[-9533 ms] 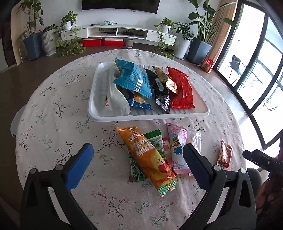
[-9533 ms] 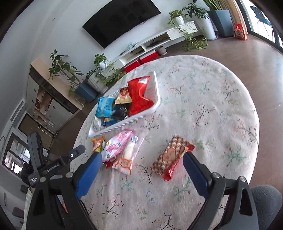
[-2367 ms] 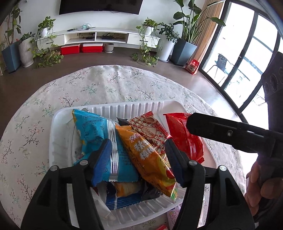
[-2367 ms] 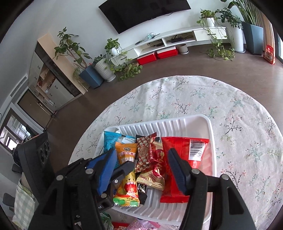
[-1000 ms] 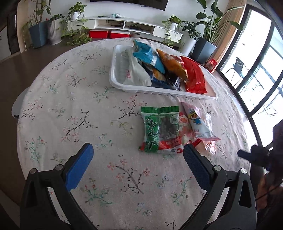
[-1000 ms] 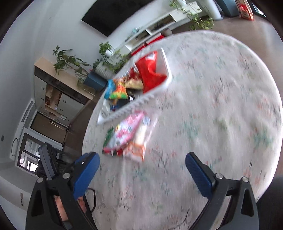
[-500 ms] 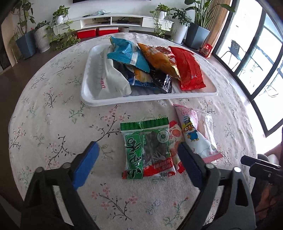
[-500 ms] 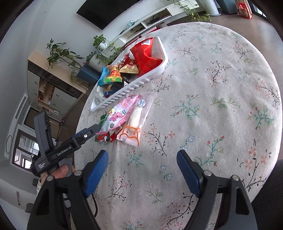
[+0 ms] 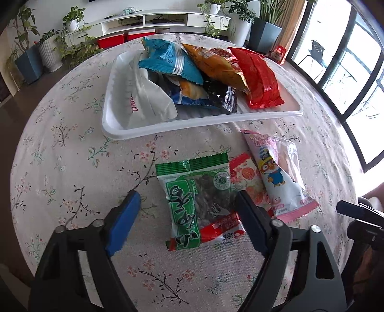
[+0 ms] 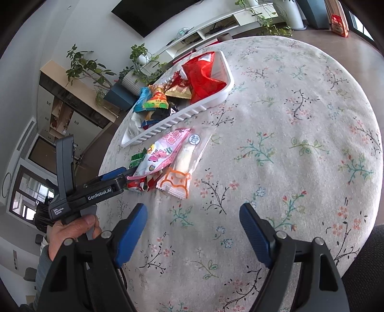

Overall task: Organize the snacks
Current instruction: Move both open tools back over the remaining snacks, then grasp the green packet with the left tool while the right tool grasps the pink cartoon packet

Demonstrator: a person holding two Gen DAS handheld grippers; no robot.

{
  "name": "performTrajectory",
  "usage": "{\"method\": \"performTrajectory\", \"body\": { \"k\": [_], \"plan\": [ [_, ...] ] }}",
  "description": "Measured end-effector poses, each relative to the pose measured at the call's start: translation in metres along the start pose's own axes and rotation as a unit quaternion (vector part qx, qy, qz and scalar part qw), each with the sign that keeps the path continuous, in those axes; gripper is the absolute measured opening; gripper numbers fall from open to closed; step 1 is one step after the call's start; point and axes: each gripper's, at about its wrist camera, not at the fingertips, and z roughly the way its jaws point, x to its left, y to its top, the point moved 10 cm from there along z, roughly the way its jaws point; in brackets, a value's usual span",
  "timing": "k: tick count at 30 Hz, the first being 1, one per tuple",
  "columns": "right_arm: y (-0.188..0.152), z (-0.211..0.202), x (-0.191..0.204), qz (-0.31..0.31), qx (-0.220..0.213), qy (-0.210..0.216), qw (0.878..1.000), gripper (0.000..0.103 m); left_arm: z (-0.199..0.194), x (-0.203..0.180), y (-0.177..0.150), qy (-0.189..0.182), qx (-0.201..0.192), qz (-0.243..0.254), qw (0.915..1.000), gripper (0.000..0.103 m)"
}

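Observation:
A white tray (image 9: 264, 116) holds several snack packs: white, blue, orange and red (image 9: 259, 79). On the cloth in front lie a green pack (image 9: 192, 196), a red and white pack (image 9: 247, 180) under it, a pink cartoon pack (image 9: 276, 172) and a clear pack (image 10: 182, 165). My left gripper (image 9: 186, 204) is open with its fingers on either side of the green pack, low over it. My right gripper (image 10: 193, 216) is open and empty over bare cloth, to the right of the loose packs. The tray also shows in the right wrist view (image 10: 211, 100).
The round table has a floral cloth (image 9: 72, 148). Potted plants (image 9: 48, 50) and a low TV shelf (image 9: 153, 19) stand beyond the table. Windows (image 9: 348, 60) are on the right. A cabinet (image 10: 64, 96) stands at the left in the right wrist view.
My left gripper has moved forward and down over the green pack, and its jaws have narrowed a little. My right gripper has shifted slightly closer to the loose packs.

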Motion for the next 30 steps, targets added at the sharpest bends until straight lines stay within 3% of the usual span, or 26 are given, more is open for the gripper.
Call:
{"method": "performTrajectory", "body": {
  "k": [2, 4, 14, 20, 30],
  "plan": [
    [0.001, -0.001, 0.001, -0.003, -0.002, -0.001, 1.0, 0.082, -0.002, 0.002, -0.003, -0.007, 0.001, 0.0, 1.0, 0.058],
    [0.001, 0.0, 0.0, -0.003, -0.003, -0.001, 1.0, 0.082, -0.001, 0.005, -0.004, 0.011, 0.004, 0.012, 0.9999, 0.048],
    [0.001, 0.001, 0.001, -0.014, -0.003, -0.007, 1.0, 0.077, -0.005, 0.007, -0.006, -0.01, 0.004, 0.024, 0.9997, 0.026],
    [0.004, 0.0, 0.004, -0.038, -0.011, -0.027, 0.999, 0.074, -0.019, 0.01, -0.012, -0.03, -0.018, 0.006, 0.9994, 0.017],
    [0.032, 0.009, 0.041, -0.081, -0.019, -0.017, 0.996, 0.067, -0.042, 0.022, -0.05, -0.063, -0.033, -0.04, 0.9967, 0.017]
  ]
}}
